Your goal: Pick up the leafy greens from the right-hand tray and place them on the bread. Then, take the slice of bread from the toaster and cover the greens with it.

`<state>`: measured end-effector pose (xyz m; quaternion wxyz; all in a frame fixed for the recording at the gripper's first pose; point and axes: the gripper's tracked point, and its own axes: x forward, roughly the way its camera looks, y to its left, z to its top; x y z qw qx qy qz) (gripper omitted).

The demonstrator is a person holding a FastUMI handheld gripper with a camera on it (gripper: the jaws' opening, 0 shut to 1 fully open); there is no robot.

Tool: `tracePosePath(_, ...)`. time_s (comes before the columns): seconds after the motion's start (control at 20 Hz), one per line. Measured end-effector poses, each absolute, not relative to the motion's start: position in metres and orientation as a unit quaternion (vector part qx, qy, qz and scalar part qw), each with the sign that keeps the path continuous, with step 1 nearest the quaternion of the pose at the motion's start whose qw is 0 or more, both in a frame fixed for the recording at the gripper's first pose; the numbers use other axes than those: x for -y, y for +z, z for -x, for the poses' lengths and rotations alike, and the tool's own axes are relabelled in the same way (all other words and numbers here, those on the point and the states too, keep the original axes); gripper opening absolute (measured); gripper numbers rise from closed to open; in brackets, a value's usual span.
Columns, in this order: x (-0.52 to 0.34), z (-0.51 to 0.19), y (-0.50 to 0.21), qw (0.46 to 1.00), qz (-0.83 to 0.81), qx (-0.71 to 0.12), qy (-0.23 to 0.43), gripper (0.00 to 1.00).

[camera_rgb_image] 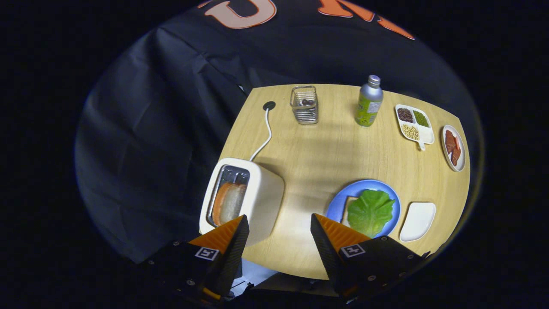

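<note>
The leafy greens (370,211) lie on a slice of bread (345,209) on the blue plate (336,201), just beyond my right finger. A white toaster (263,199) stands just ahead of my left finger, with a bread slice (229,201) upright in its slot. My gripper (279,223) hovers high above the table's near edge, open, with nothing between its fingers. The small white tray (417,221) right of the plate holds nothing.
The toaster's white cable (266,137) runs to a hole in the round wooden table (317,154). At the back stand a wire holder (304,105) and a metal bottle (369,102). A divided dish of beans (414,124) and a plate of red slices (453,147) sit far right.
</note>
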<state>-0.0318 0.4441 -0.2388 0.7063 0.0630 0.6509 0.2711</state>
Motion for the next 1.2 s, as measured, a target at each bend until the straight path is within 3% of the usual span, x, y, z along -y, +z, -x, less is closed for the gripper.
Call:
tracePosePath(0.25,-0.493,0.041,-0.231,0.693,-0.045,-0.658,0.292,0.86)
tracePosePath(0.55,-0.52,0.044,-0.25,0.683,-0.024,-0.677,0.273,0.77)
tracePosePath(0.75,-0.532,0.05,-0.265,0.677,-0.02,-0.689,0.259,0.65)
tracePosePath(1.0,-0.545,0.064,-0.281,0.665,-0.022,-0.705,0.244,0.36)
tracePosePath(1.1,-0.549,0.065,-0.284,0.664,-0.025,-0.703,0.252,0.3)
tracePosePath(1.2,-0.545,0.061,-0.288,0.67,-0.024,-0.701,0.244,0.32)
